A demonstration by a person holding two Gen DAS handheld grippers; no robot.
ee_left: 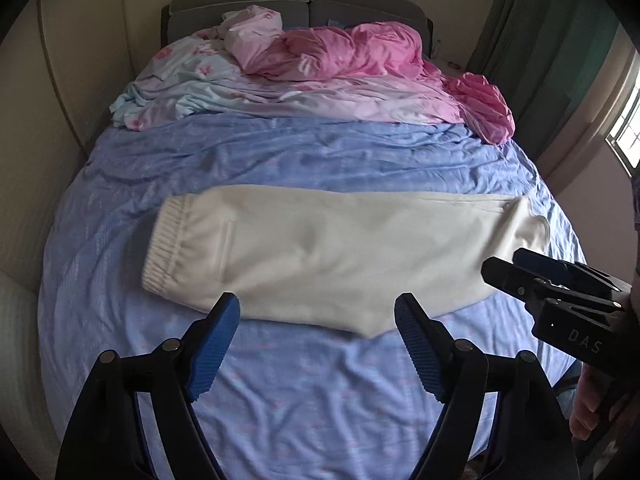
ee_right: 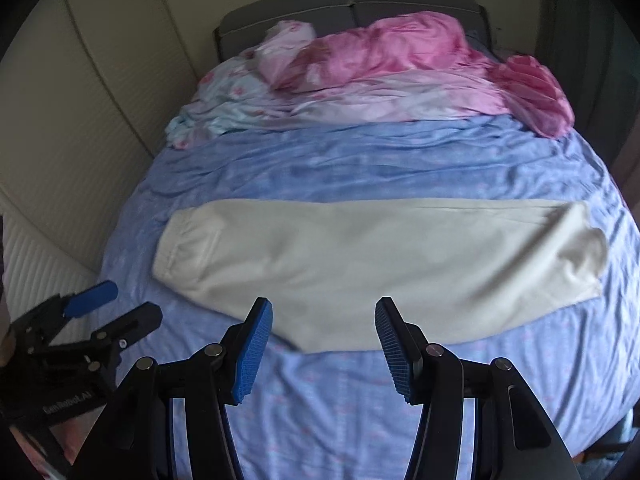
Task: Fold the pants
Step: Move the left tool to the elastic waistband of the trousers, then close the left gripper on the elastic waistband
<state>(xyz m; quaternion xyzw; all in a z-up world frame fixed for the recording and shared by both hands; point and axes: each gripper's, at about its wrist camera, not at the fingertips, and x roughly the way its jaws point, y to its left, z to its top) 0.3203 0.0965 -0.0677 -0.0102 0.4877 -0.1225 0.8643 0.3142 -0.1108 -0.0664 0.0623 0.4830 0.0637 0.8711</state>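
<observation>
Looking down along both grippers, we see the pants [ee_left: 320,252] lying flat across the bed [ee_left: 280,400], on its blue sheet [ee_left: 304,156], folded lengthwise into one long cream band. Their ribbed waistband [ee_left: 164,240] sits at nine o'clock and the leg ends [ee_left: 528,224] at three o'clock. In the left wrist view our left gripper [ee_left: 318,316] hangs above the near edge of the pants at six o'clock, its blue pads [ee_left: 216,348] spread wide with nothing between them but the cloth edge and sheet below; we see no pad touching the fabric. Our right gripper [ee_left: 504,264] enters that view at four o'clock, near the leg ends, and its jaws stand apart and empty. In the right wrist view the right gripper [ee_right: 324,320] also hovers over the near hem of the pants [ee_right: 376,264] at six o'clock, jaws parted, holding nothing, while the left gripper [ee_right: 120,300] shows at eight o'clock, beside the waistband end and over the bed's edge, also parted. Toward twelve o'clock a rumpled pink quilt [ee_left: 352,52] and a pale flowered sheet [ee_left: 180,76] are heaped against the grey headboard [ee_left: 240,0], well apart from the pants. A window [ee_left: 628,132] lights the room at two o'clock.
</observation>
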